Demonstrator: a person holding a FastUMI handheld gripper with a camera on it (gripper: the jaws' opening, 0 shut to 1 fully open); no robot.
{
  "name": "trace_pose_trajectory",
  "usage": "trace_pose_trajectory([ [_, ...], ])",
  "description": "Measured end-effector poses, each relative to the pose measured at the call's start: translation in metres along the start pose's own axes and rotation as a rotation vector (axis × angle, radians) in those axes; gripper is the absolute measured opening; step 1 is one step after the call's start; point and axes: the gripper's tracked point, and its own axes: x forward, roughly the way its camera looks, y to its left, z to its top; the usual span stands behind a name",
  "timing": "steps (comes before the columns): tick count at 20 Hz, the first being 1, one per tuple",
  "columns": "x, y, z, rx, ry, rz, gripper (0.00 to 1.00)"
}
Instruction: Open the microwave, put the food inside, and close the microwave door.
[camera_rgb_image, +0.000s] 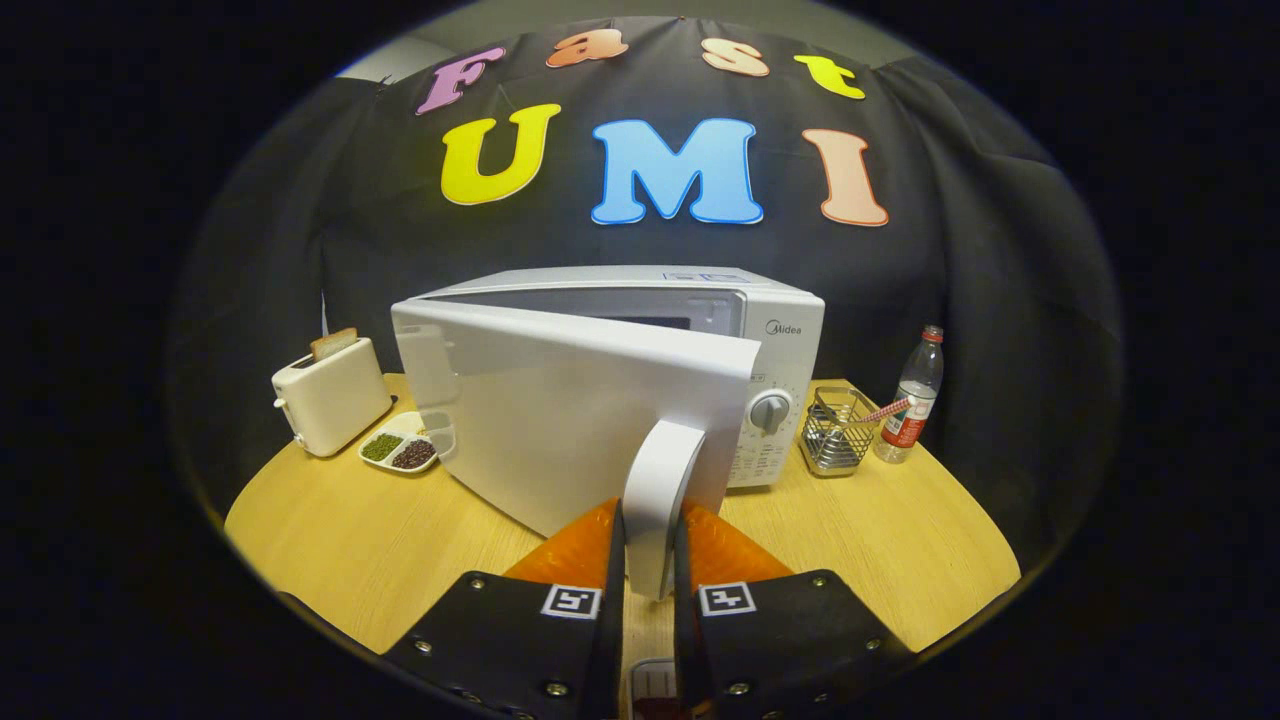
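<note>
A white microwave (775, 330) stands at the back of the round wooden table (900, 560). Its door (560, 420) hangs partly open, swung out toward me from its left hinge. The door's white handle (660, 490) sits between my two fingers, and my gripper (650, 560) is shut on it. A white divided dish of green and dark food (400, 450) lies on the table left of the door, in front of the toaster. The oven cavity is mostly hidden behind the door.
A white toaster (330, 400) with a slice of bread in it stands at the back left. Right of the microwave are a wire basket (835, 430) with a straw and a plastic bottle (912, 395). The booth's black cloth hangs behind.
</note>
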Motion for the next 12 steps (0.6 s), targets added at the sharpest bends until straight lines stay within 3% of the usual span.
trace_pose_trajectory([
  [12, -0.067, 0.077, -0.024, -0.054, -0.025, 0.060, 0.23],
])
